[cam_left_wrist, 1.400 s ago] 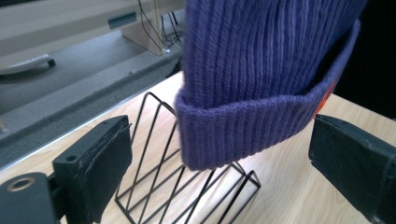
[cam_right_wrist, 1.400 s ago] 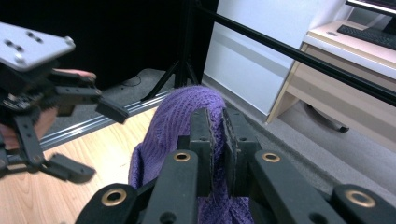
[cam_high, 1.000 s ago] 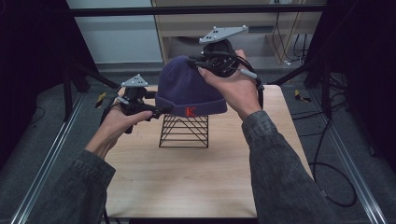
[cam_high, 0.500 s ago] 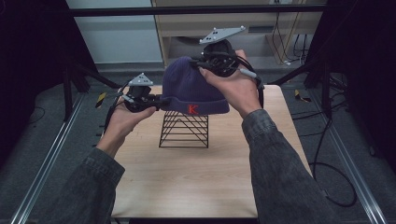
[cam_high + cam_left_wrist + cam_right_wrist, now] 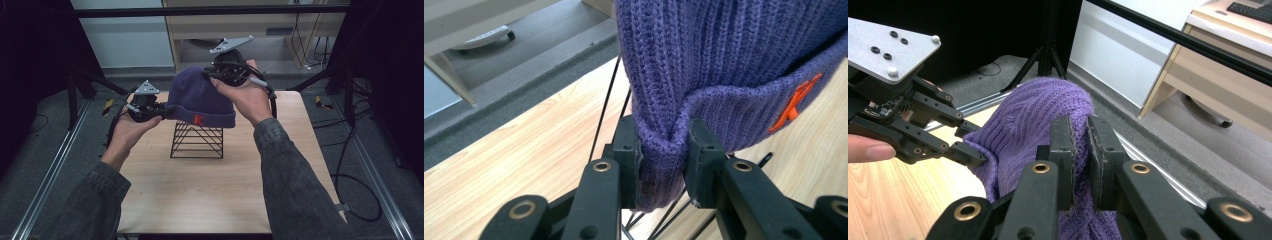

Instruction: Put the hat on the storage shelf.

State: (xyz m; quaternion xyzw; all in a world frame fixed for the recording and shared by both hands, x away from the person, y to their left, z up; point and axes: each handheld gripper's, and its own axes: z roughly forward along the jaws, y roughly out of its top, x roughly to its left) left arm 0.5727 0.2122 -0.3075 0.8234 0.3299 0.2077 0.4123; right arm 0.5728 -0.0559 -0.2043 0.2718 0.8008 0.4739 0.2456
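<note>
A: Here we are above the surface (image 5: 210, 200), and the hat (image 5: 200, 97) sits over the rack (image 5: 196, 141), hanging between both grippers.

B: The left gripper (image 5: 161, 111) comes in from the hat's left edge. From its own view the fingers (image 5: 626, 150) are pinched on the folded brim, knit bunched tight between the pads. They have just clamped down on it.

A: And the right gripper (image 5: 220, 75)?

B: It is up at the far side of the crown, grey plate on top. Seen along its fingers (image 5: 1064, 145), a fold of purple knit is squeezed in the narrow gap between them. So both grippers grip the hat, one low on the brim, one on the crown.

A: Where does the hat sit against the rack?

B: Draped over the top of that black wire frame, which stands near the middle of the surface. The brim with the orange letter (image 5: 198, 119) faces the person. Whether the knit rests on the wires or hangs just above, I cannot tell.

A: In the right gripper view the left gripper shows too, at the hat's far edge, a fingertip of the person's hand beside it.
</note>
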